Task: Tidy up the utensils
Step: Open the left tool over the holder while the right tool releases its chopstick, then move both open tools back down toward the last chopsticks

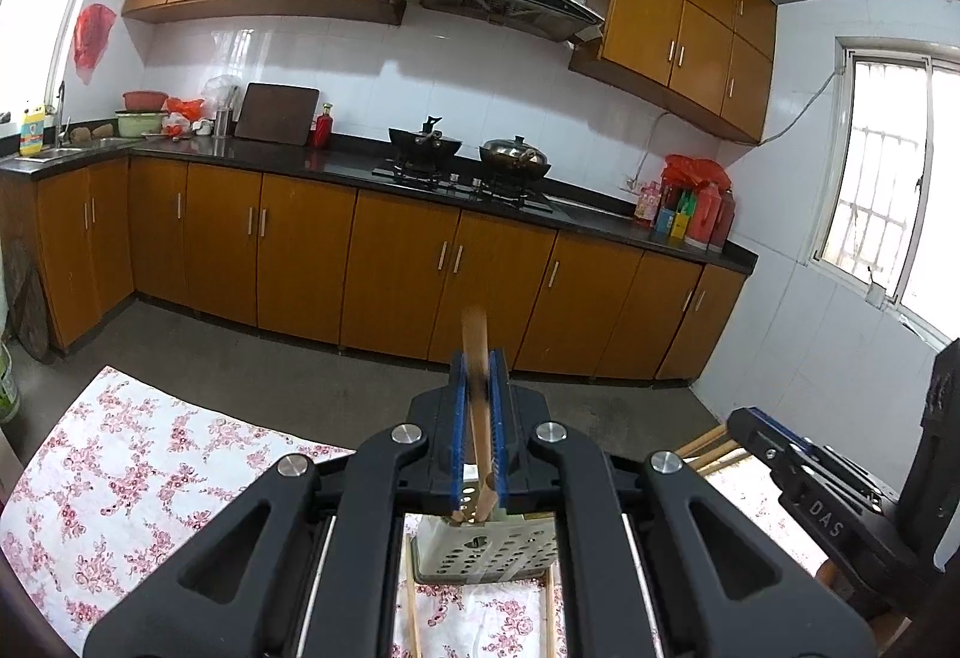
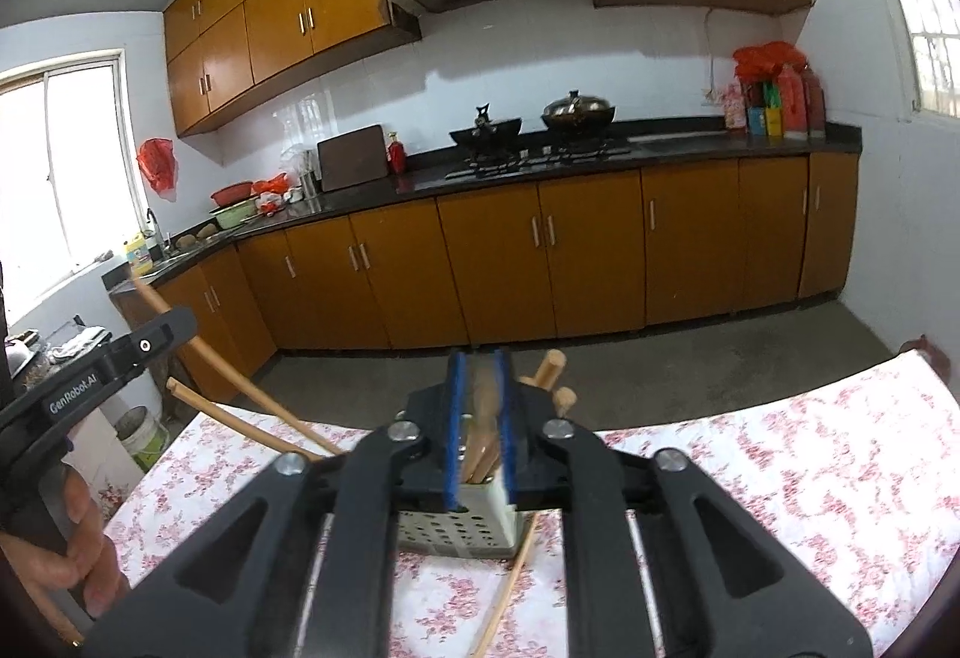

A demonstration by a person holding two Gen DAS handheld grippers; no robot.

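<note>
Kitchen with orange-brown cabinets [image 1: 396, 262] and a black countertop [image 1: 336, 160]; in the foreground, a table under a pink floral cloth [image 1: 138, 472]. The left gripper [image 1: 478, 418] has its blue pads nearly together, closed on a wooden chopstick [image 1: 474, 340] that stands steeply between them, its lower end reaching the perforated utensil holder [image 1: 492, 556] just below the jaws. The right gripper [image 2: 480, 424] holds its pads slightly wider, around a blurred wooden stick [image 2: 485, 418] whose lower end sits in the same holder [image 2: 456, 535]; whether the pads press on it cannot be told. Further wooden handles [image 2: 549, 367] rise just right of these jaws. Loose chopsticks [image 2: 510, 586] lie on the cloth beside the holder.
</note>
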